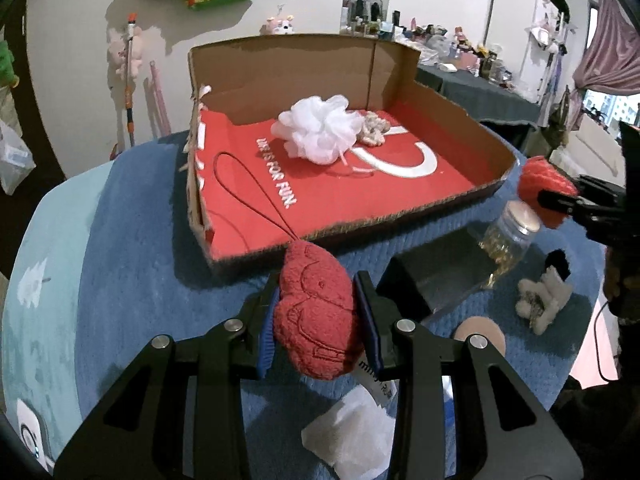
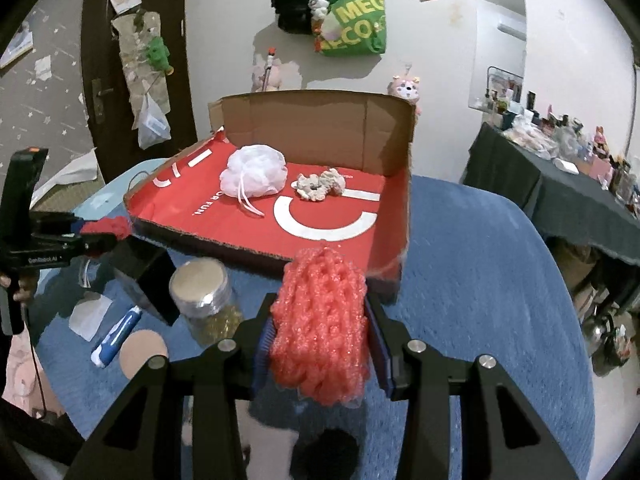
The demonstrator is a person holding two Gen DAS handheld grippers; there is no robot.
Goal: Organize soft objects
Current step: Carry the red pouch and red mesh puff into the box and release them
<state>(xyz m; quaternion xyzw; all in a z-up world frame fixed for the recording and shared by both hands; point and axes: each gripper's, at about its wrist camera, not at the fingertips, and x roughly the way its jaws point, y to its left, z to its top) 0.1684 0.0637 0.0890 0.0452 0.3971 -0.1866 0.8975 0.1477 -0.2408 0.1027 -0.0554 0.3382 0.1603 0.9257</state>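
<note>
My left gripper (image 1: 316,312) is shut on a red plush pouch (image 1: 316,312) with a cord loop, held just in front of the cardboard box (image 1: 452,108). My right gripper (image 2: 320,328) is shut on a coral mesh sponge (image 2: 320,320) near the box's front right corner (image 2: 404,240). Inside the red-lined box lie a white mesh pouf (image 1: 320,128) and a beige scrunchie (image 1: 374,130); both also show in the right wrist view, the pouf (image 2: 254,174) left of the scrunchie (image 2: 322,184). The right gripper with its sponge shows at the right of the left wrist view (image 1: 548,196).
On the blue cloth (image 2: 480,280) lie a glass jar (image 2: 204,296), a black box (image 2: 148,280), a blue-white tube (image 2: 116,336), a tan disc (image 2: 142,354), a white packet (image 1: 352,436) and a small fluffy white toy (image 1: 542,300). A cluttered dark table (image 2: 560,196) stands at the right.
</note>
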